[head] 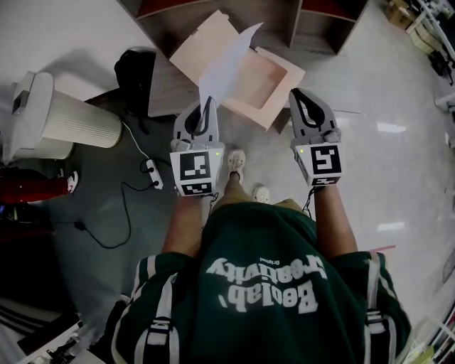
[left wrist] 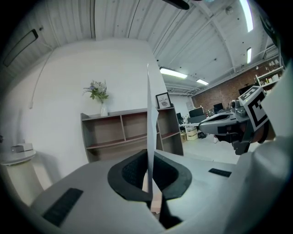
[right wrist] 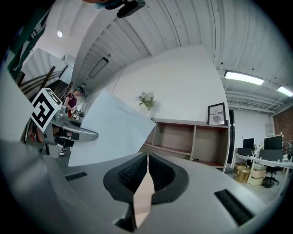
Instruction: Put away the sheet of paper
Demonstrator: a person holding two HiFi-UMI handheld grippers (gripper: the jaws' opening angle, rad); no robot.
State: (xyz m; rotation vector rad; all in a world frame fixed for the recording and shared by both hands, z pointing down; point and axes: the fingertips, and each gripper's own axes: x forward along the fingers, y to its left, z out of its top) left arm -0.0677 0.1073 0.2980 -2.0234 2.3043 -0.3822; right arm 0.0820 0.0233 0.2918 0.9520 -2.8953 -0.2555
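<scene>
Left gripper: jaws clamped on bottom edge of white sheet of paper. Sheet held in air, upright, edge-on to that gripper; long axis runs away from person, free corner toward shelf unit, over open peach folder. Right gripper: jaws pinched on folder's near edge.

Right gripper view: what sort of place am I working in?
Most likely an open-plan office or studio: desks with monitors at far right, a wooden shelf unit against the white wall with a framed print on top, and ceiling strip lights.
</scene>
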